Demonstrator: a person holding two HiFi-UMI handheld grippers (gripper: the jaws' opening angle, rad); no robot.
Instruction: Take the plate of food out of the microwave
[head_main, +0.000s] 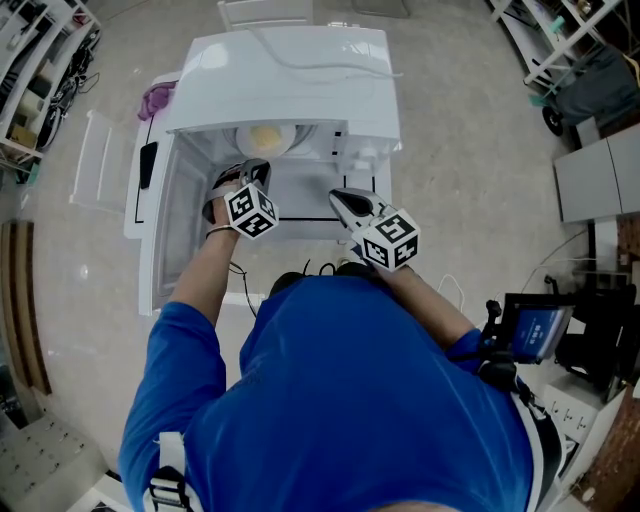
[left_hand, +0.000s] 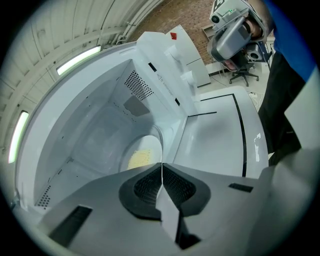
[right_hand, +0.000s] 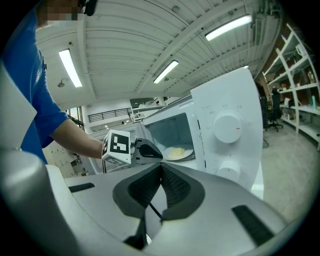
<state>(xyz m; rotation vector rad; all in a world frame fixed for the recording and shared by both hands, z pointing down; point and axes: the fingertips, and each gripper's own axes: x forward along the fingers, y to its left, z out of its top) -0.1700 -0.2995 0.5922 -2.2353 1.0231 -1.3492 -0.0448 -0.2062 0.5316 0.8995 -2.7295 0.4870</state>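
Note:
A white microwave stands with its door swung open to the left. Inside, on the turntable, rests a white plate of yellow food, also seen in the left gripper view as the plate and in the right gripper view as the plate. My left gripper is at the cavity mouth, just short of the plate, its jaws shut and empty. My right gripper hovers in front of the control panel, jaws shut on nothing.
A purple object lies left of the microwave. Shelving lines the far left, and a cart stands at the top right. Black cables trail in front of the microwave. A device with a blue screen sits to the right.

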